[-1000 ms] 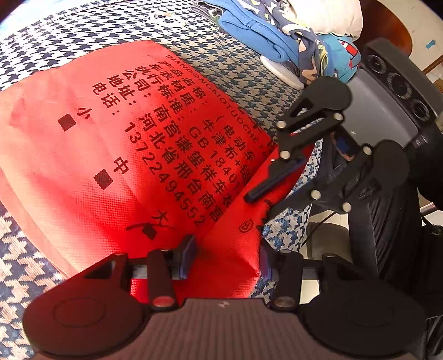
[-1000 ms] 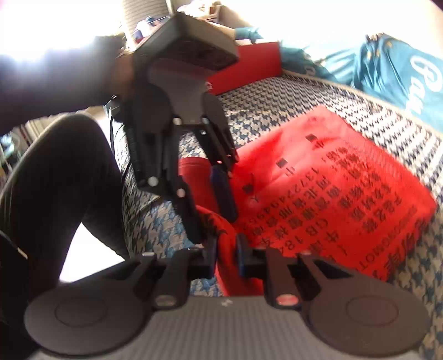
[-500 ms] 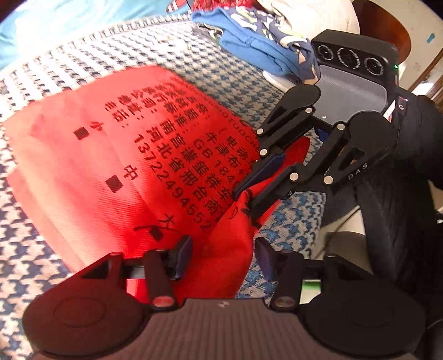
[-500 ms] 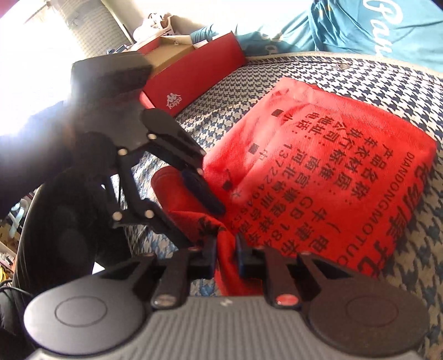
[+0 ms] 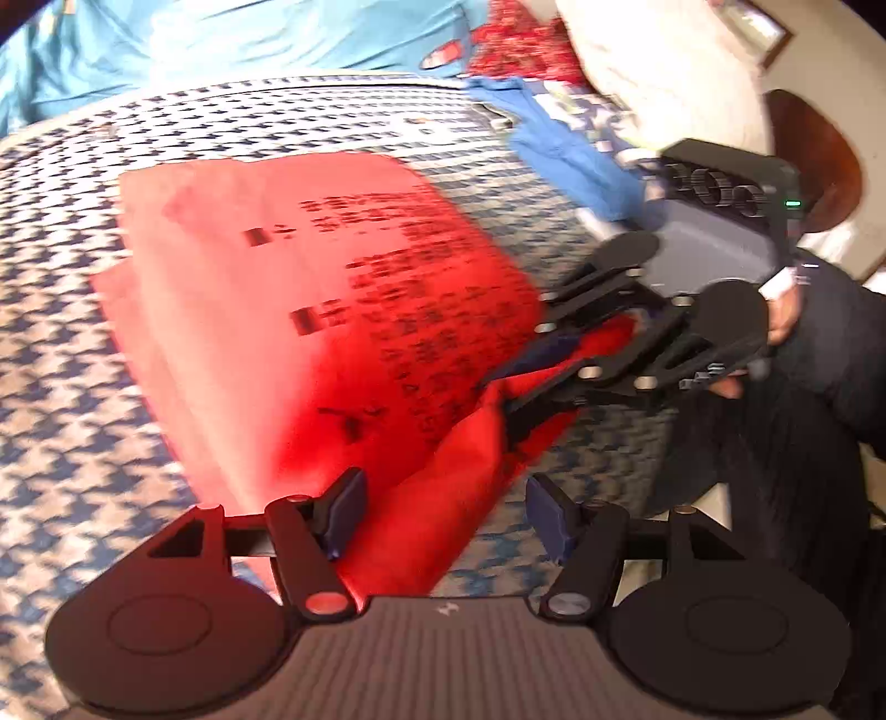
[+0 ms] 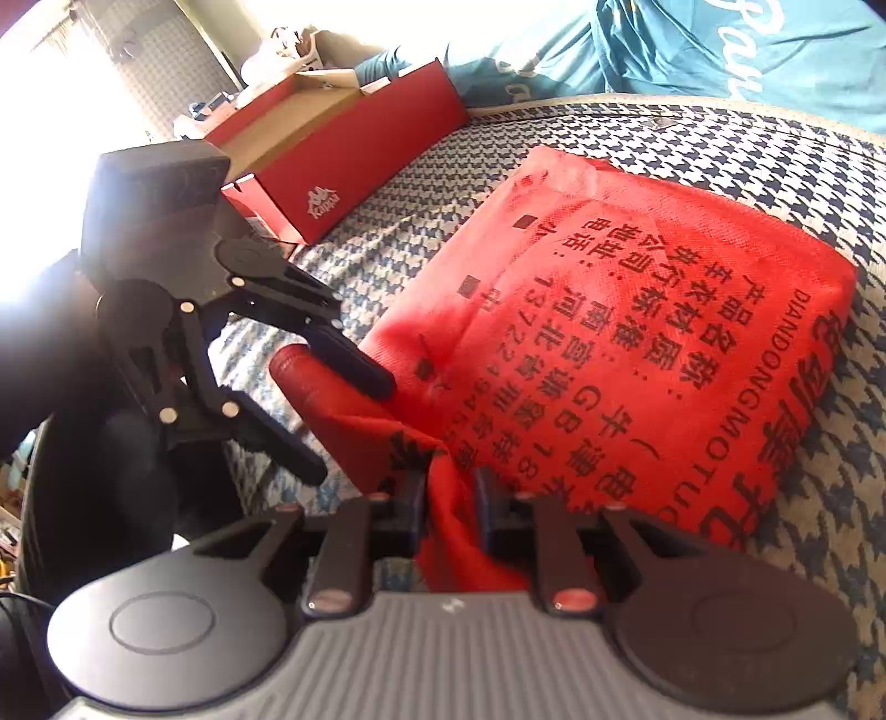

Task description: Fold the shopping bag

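Observation:
A red shopping bag (image 5: pixel 332 310) (image 6: pixel 637 343) with black print lies flat on a houndstooth bed cover (image 5: pixel 83 443), and its near corner is bunched up. My left gripper (image 5: pixel 443 493) (image 6: pixel 349 426) is open and its jaws are still opening. Loose red fabric lies between them, clear of the right pad. My right gripper (image 6: pixel 451 487) (image 5: pixel 501 396) pinches the raised fold of that corner. Its jaws are starting to open, with the fabric still pressed between the pads. The two grippers sit close together at the bed's edge.
A red shoe box (image 6: pixel 343 160) stands open on the bed beyond the left gripper. Teal cloth (image 6: pixel 720 44) and blue clothes (image 5: pixel 570 155) lie along the far side. The person's dark trousers (image 5: pixel 775 471) are just off the bed's edge.
The left gripper's jaws have spread wide and let go of the bag's corner, and it has swung and drawn back a little. The right gripper keeps its pinch, rolled slightly.

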A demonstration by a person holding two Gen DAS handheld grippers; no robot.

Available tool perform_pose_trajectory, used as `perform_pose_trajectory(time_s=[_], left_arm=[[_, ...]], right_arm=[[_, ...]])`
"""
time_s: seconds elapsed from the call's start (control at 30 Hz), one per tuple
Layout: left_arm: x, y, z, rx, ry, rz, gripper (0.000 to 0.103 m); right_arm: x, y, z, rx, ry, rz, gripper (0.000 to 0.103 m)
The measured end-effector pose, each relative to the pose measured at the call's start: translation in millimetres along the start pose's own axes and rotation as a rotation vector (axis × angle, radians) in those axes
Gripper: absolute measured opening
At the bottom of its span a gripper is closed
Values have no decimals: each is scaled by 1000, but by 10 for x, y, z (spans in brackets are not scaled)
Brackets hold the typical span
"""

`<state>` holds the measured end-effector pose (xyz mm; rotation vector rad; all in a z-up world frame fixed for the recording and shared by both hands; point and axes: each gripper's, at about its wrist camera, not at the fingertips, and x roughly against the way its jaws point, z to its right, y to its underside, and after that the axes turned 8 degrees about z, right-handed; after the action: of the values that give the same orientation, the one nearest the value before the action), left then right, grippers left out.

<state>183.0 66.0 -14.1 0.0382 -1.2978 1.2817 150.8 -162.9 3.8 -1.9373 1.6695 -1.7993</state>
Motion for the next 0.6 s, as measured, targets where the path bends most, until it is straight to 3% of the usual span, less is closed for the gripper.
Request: perform_pose_trajectory(time_s=[0.17,0.27,0.33,0.5,0.6], left_arm=[[111,33,300,-132,-109,29,64],[272,46,419,-184,-137,92,65],[400,51,493,-200,-112,131,65],[439,39,841,-316,-15,86,66],[387,44,936,-330,-20,68,67]], right_arm=[[-26,-7,-14,15,15,-5,15],[-29,-3,-36,30,24,-8,15],[-31,-1,-31,24,25,-9,16],[-48,-8,-40,29,29,-11,16],[-49,-8,-49,34,32,-11,16]])
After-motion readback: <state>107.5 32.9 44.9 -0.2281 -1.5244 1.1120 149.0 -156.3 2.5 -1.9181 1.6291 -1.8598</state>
